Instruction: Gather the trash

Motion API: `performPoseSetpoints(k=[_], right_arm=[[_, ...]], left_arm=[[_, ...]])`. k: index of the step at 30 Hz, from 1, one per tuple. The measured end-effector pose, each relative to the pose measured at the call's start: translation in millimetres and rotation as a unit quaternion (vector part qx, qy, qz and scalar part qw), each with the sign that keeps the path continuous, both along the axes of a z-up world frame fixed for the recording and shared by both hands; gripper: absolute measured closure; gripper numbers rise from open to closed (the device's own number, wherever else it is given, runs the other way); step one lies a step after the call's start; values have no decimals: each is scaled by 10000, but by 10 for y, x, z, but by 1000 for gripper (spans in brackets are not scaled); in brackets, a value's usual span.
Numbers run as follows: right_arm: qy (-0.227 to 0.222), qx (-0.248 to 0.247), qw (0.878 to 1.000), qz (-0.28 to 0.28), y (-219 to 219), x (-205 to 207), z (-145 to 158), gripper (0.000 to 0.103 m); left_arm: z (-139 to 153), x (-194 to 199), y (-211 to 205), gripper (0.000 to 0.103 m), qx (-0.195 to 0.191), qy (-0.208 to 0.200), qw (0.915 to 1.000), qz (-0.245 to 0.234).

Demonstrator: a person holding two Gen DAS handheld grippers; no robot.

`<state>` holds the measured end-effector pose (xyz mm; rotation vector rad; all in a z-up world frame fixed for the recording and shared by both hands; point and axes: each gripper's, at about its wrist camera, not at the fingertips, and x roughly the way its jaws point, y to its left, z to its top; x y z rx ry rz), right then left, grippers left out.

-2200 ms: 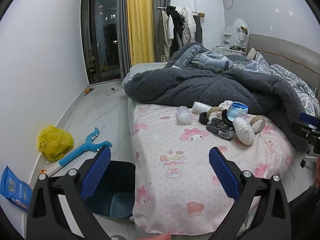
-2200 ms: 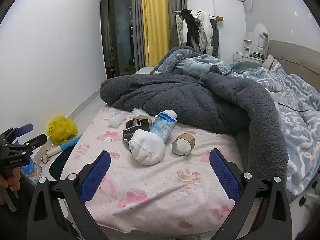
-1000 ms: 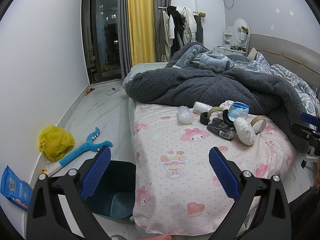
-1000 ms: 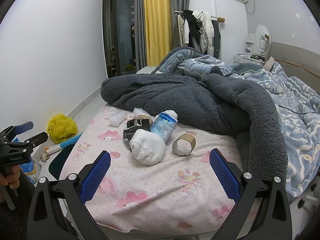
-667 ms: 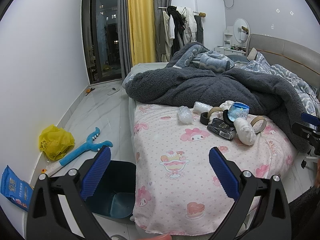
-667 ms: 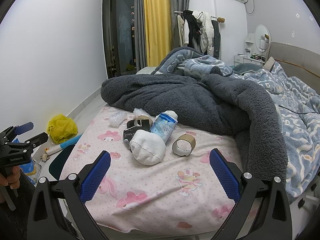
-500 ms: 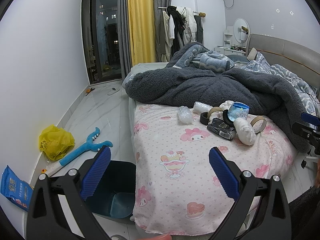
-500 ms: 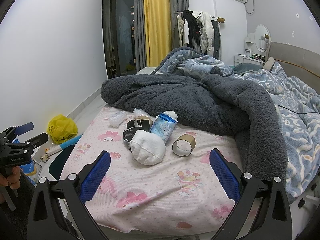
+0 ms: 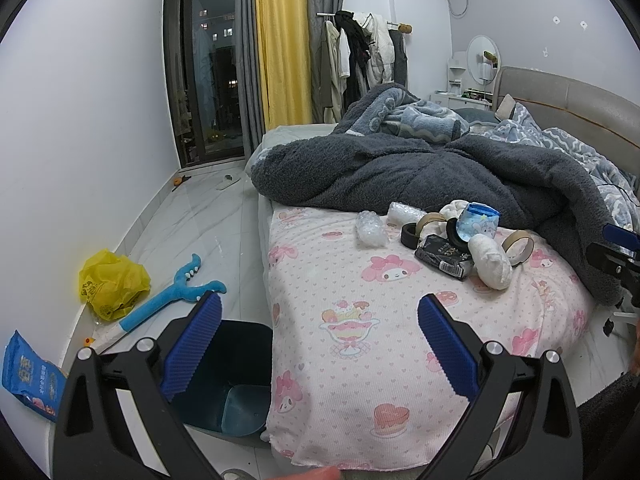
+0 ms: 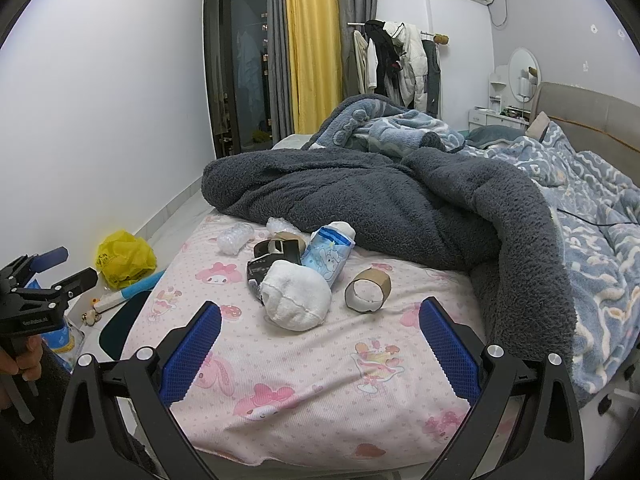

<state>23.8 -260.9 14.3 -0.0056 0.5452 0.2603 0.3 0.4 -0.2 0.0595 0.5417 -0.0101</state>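
Note:
A heap of trash lies on the pink bed sheet [image 10: 320, 364]: a white wad [image 10: 295, 300], a cardboard tape core [image 10: 368, 290], a blue pouch [image 10: 327, 257], a black wrapper [image 9: 444, 256], black tape rolls [image 10: 276, 249] and bubble-wrap lumps [image 9: 372, 229]. A dark blue bin [image 9: 224, 376] stands on the floor beside the bed. My left gripper [image 9: 318, 344] is open and empty, above the bed's near corner and the bin. My right gripper [image 10: 318, 354] is open and empty, short of the white wad.
A dark grey blanket [image 10: 400, 208] is piled behind the trash. On the floor by the wall lie a yellow bag [image 9: 112, 284], a blue toy [image 9: 176, 292] and a blue snack packet [image 9: 28, 376]. A clothes rack [image 9: 360, 52] and a glass door stand at the back.

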Motion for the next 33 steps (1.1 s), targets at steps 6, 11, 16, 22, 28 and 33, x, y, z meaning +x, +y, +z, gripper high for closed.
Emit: performPoseSetpoints(k=[6,11,16,22,28,33], right_arm=[[38,-73,10000,6,5,20,20,3],[74,-192,9998,-15,14,100,-23,3],[159,-185,9996,-129,18,276,-98,3],[282,57,9994,-168,-113,464,-178,3],[455,177,9987,-124,-188,621,-261,3],[623,253,9977,-29,-221,743,-334,3]], left_arm=[[10,-22,57,3,-75,-6,10000,-23],[-6,12,-18,3,-73,15,9999,-91],[-2,42,-98,3,-37,-47,9995,-296],[-31,135,-220,3,-59,44,9983,-576],[-63,266,-350,3,-8,86,9973,-726],[-95,385,-419,3,-120,186,9967,-783]])
